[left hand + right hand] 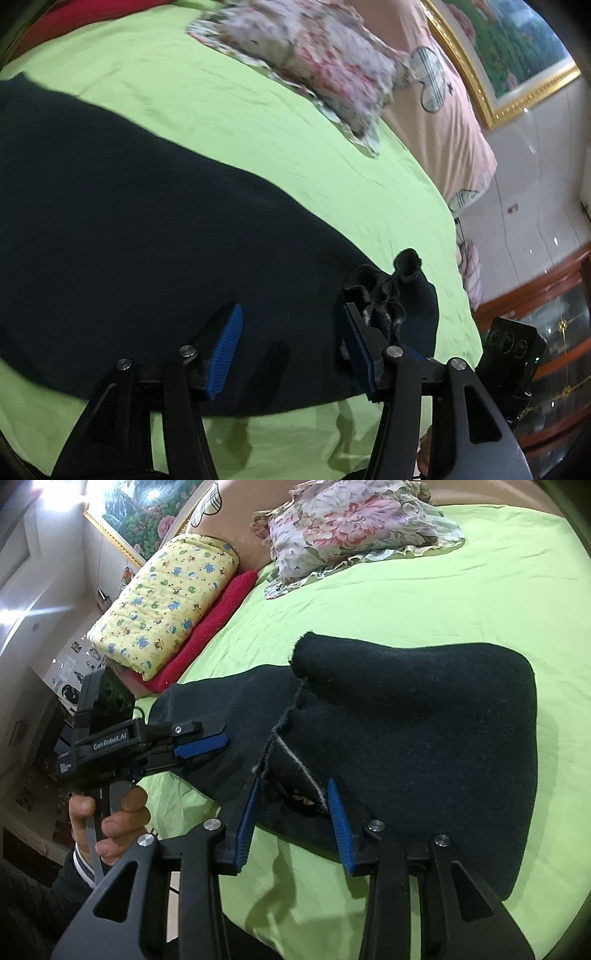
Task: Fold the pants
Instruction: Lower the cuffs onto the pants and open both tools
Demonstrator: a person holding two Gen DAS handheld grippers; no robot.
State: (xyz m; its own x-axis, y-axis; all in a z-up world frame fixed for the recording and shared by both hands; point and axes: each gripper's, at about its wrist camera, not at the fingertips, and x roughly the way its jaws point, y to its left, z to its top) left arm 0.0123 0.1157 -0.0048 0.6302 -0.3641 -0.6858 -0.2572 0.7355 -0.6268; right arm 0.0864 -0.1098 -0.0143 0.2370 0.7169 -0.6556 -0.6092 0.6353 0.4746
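On the bed's lime-green sheet (369, 602) lie the black knitted pants (406, 709), dark and fuzzy, partly folded over on themselves, with a pale seam line showing near the waist. Beyond them sit a floral ruffled pillow (354, 528), a yellow cartoon-print quilt (166, 602) on a red towel (210, 624), and a gold-framed painting (517, 48). Right tool (293, 827) is half open, its blue pads either side of the pants' bunched edge. Left tool (291, 350) is spread wide over the fabric, with a ruffled cuff draped against one finger
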